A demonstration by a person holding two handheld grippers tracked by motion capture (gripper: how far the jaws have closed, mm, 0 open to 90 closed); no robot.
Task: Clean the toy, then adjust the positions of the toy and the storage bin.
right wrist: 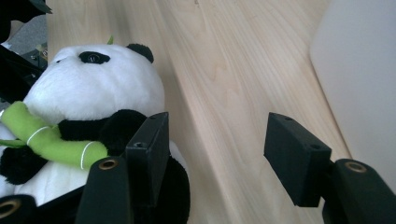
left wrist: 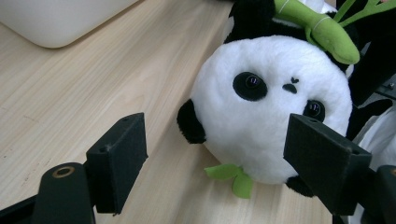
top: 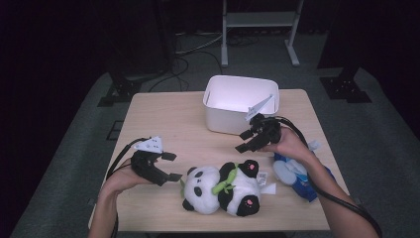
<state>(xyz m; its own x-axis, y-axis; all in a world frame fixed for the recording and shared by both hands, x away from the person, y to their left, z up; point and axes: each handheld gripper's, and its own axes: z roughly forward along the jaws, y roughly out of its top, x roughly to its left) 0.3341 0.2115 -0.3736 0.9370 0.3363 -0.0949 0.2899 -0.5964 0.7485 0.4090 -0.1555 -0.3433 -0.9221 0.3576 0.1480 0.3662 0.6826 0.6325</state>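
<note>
Panda on table – between left gripper, right gripper, untouched.

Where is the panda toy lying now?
In the high view, the panda toy lies near the table's front edge, between the left gripper and the blue pack.

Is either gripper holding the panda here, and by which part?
Nothing is held. Both the left gripper and the right gripper are open, and the panda lies free on the table.
</note>
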